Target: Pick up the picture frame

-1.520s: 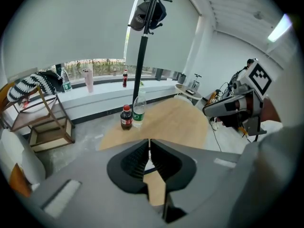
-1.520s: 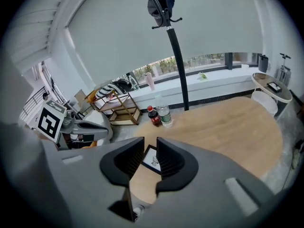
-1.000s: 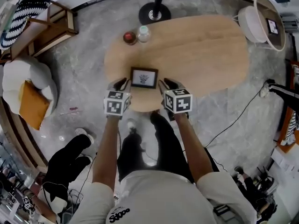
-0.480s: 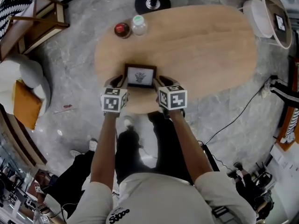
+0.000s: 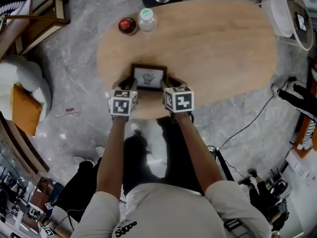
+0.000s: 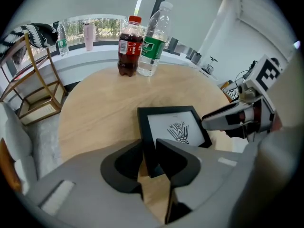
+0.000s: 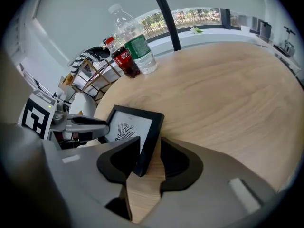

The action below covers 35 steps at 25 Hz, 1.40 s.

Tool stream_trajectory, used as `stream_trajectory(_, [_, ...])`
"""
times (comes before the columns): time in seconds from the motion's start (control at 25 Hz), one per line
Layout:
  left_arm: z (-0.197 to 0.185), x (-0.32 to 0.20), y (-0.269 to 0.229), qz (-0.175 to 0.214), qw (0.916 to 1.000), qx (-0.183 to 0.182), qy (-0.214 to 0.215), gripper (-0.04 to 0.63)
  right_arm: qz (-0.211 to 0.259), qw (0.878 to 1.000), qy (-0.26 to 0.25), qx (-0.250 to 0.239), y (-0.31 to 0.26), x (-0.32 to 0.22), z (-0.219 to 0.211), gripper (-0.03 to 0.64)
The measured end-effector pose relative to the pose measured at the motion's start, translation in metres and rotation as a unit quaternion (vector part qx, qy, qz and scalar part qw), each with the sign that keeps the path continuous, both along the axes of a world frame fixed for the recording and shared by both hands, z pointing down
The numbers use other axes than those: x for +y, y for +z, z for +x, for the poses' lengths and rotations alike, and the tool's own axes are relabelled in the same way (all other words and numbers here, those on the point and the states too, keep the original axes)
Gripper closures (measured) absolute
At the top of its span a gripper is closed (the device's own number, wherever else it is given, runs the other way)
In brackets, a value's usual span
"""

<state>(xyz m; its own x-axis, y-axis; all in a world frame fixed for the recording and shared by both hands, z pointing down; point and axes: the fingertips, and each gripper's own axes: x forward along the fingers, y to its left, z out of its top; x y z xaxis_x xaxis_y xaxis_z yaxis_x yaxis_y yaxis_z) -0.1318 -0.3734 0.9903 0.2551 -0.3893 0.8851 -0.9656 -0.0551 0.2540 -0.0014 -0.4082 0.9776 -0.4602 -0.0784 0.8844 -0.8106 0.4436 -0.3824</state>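
the picture frame [image 5: 148,77] sits on the near left part of the oval wooden counter [image 5: 223,43], close to its near edge, with its printed face turned up toward the person. its long axis runs left to right, so its two short sides face the two tools. the left tool [image 5: 124,86] is at the frame's left side and the right tool [image 5: 173,85] at its right side. both are equally close, and both point steeply down and away from the person.

in the left gripper view the left tool's jaws stand apart with the frame's left rail and near left corner between them; the pads do not look pressed on it. in the right gripper view the right tool's jaws have just been opening and now stand wide, with the frame's right rail and near right corner in the gap and counter showing on either side of it. so the frame is straddled from both sides but not clamped, and judging by this the coming move is a squeeze on each rail before a lift.

the frame's back is hidden, so it is unclear whether it lies flat or leans on a prop. its near corners are covered by the jaws. a cola bottle [image 5: 128,26] and a water bottle [image 5: 147,20] stand together at the far left edge, well apart from the frame.
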Motion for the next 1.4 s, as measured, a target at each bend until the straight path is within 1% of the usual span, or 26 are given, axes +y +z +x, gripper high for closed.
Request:
stream_trajectory(0.28, [0.001, 0.000, 0.001, -0.004, 1.0000, 0.004, -0.002, 0.494, -0.011, 1.000, 0.000, 0.023, 0.006, 0.003, -0.002, 0.498])
stream_trajectory(0.44, [0.001, 0.000, 0.001, -0.003, 1.0000, 0.002, -0.009, 0.495, -0.006, 0.999, -0.011, 0.036, 0.009, 0.004, -0.004, 0.509])
stream_trajectory(0.64, [-0.001, 0.000, 0.001, 0.009, 0.9998, -0.003, -0.020, 0.497, 0.000, 0.999, -0.005, 0.041, 0.009, 0.004, -0.005, 0.512])
stream_trajectory(0.88, [0.003, 0.007, -0.004, 0.008, 0.9998, 0.005, -0.019, 0.505, 0.001, 0.998, -0.009, 0.055, 0.002, 0.010, -0.002, 0.515])
stream_trajectory(1.16, [0.003, 0.021, -0.040, 0.020, 0.9994, 0.016, -0.024, 0.506, 0.016, 0.998, -0.006, 0.057, -0.036, 0.025, -0.001, 0.517])
stream_trajectory(1.4, [-0.001, 0.040, -0.099, 0.034, 0.9991, 0.013, -0.024, 0.508, 0.034, 0.998, 0.003, 0.047, -0.095, 0.045, -0.004, 0.517])
